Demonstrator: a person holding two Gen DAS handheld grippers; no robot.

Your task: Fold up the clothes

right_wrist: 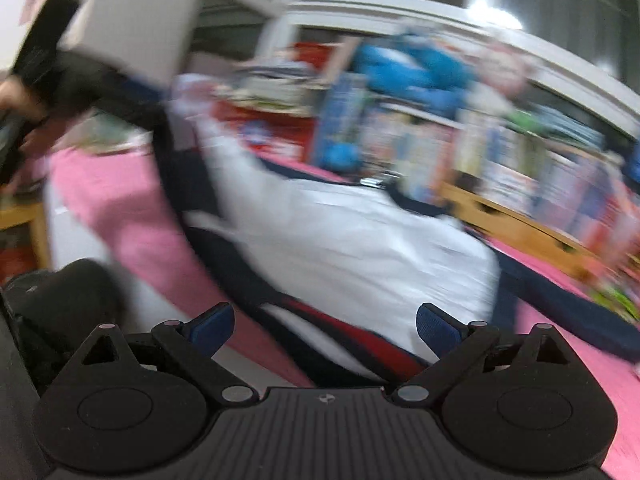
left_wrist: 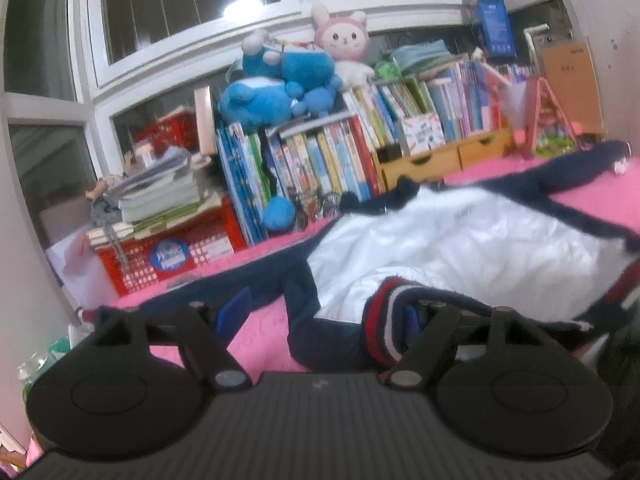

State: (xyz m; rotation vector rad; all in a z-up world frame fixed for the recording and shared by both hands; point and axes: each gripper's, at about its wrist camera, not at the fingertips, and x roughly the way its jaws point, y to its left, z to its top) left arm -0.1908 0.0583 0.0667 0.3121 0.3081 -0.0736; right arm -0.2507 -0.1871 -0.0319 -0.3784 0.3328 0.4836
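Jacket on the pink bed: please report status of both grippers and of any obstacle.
Left gripper open, striped cuff between its fingers. Right gripper open, empty. Jacket spread out, unfolded. Books behind, not blocking.

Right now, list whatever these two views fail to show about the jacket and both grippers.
- Jacket, left wrist view: right sleeve cut off by the frame edge; hem hidden behind the left gripper.
- Left gripper's right pad: half buried in the striped cuff, so contact is unclear.
- Right wrist view: motion blur smears the bookshelf; titles unreadable.
- Right gripper: open, contact with the jacket unclear.
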